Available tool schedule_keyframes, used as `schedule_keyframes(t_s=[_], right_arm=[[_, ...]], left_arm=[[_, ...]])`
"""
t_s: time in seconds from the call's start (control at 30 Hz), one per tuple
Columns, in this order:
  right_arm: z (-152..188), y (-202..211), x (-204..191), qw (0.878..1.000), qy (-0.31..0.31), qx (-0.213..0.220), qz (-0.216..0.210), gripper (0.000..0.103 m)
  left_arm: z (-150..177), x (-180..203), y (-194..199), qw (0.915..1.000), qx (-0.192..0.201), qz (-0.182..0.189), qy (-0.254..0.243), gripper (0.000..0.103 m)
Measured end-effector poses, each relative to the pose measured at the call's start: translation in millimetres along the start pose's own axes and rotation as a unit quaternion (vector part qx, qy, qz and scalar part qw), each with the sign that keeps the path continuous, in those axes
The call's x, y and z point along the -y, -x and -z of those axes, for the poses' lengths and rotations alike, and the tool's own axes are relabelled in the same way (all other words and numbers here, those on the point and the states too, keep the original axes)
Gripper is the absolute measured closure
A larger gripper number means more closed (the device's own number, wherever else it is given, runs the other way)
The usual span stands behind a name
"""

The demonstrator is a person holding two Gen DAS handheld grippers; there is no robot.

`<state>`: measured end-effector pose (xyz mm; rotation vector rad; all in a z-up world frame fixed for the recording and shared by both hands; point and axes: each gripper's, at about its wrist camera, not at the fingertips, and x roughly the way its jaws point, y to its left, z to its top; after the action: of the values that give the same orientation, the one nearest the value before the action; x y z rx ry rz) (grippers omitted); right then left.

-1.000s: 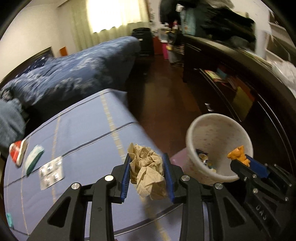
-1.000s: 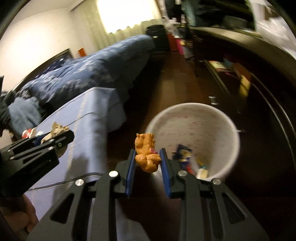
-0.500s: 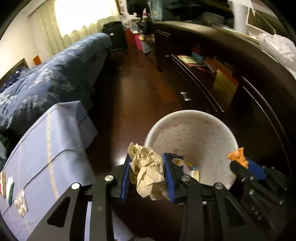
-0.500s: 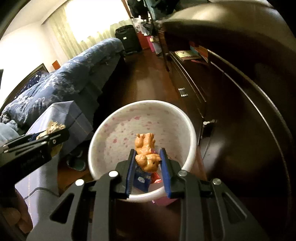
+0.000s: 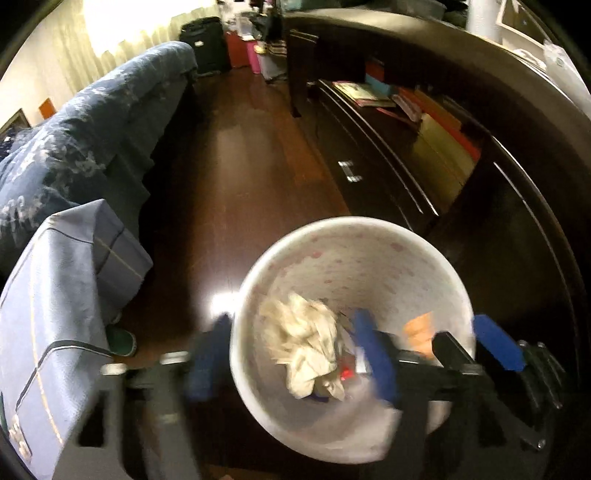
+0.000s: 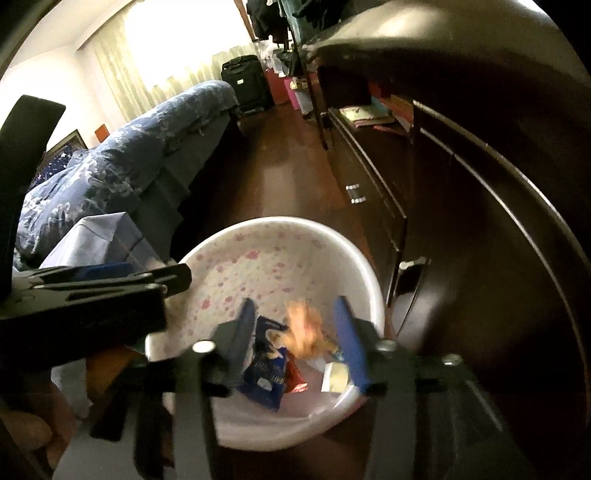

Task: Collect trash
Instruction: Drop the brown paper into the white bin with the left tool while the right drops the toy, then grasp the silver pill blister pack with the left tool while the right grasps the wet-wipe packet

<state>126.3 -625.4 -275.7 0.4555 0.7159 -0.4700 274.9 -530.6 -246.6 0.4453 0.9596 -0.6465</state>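
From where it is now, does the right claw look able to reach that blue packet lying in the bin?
Probably yes. The right claw hangs open over the bin, with the blue packet just below; only the orange scrap sits between its fingers.

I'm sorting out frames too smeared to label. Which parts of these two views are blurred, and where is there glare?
Left wrist view: the left gripper and crumpled paper are motion-smeared, the window is blown out, and a glare spot sits on the floor. Right wrist view: the orange scrap is smeared, the bin rim is fairly crisp, and the curtains are overexposed.
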Motion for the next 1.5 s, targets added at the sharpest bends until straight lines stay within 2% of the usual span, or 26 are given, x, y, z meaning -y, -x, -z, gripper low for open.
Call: schedule_keyframes(t_s=[0.1,0.43,0.6,0.7,0.8,0.9,1.0,1.1,1.27,1.3,1.4,1.43,1.5], right_arm=[[0,0,1,1.0,-0.002,0.004,0.004,0.046],[1,12,-11,1.0,0.005,-0.004,-0.003,0.045],[2,42,-37,0.999,0.028,0.004,-0.023,0.037],[4,68,-71,0.997,0.065,0.021,-0.043,0.033],[8,86,-108,0.992,0.103,0.032,-0.065,0.027],[17,99,-151,0.984,0.146,0.036,-0.096,0.027],[31,105,-198,0.974,0.186,0.029,-0.129,0.027],[45,106,-234,0.966,0.213,0.018,-0.145,0.027],[62,104,-291,0.951,0.264,0.002,-0.161,0.026],[66,104,-298,0.949,0.271,0.001,-0.162,0.026],[73,104,-312,0.946,0.278,0.0,-0.163,0.026],[75,104,-312,0.947,0.276,-0.002,-0.165,0.026],[74,100,-314,0.949,0.268,-0.008,-0.167,0.026]], left_arm=[[-1,-9,7,0.9997,0.017,-0.013,0.012,0.014],[4,-34,32,0.9981,0.036,-0.013,0.048,0.01],[23,-60,67,0.9956,0.062,-0.021,0.068,0.01],[46,-89,99,0.9908,0.09,-0.058,0.082,0.004],[74,-124,125,0.9828,0.11,-0.108,0.102,0.004],[100,-159,141,0.9741,0.112,-0.147,0.13,0.004],[127,-202,145,0.9631,0.093,-0.178,0.179,0.004],[148,-239,138,0.955,0.065,-0.172,0.233,0.004],[176,-290,132,0.9392,0.048,-0.163,0.298,0.004],[179,-295,130,0.938,0.042,-0.156,0.306,0.004],[183,-309,119,0.9346,0.027,-0.106,0.339,0.004],[180,-308,117,0.9347,0.028,-0.111,0.336,0.004],[172,-302,111,0.941,0.023,-0.117,0.317,0.004]])
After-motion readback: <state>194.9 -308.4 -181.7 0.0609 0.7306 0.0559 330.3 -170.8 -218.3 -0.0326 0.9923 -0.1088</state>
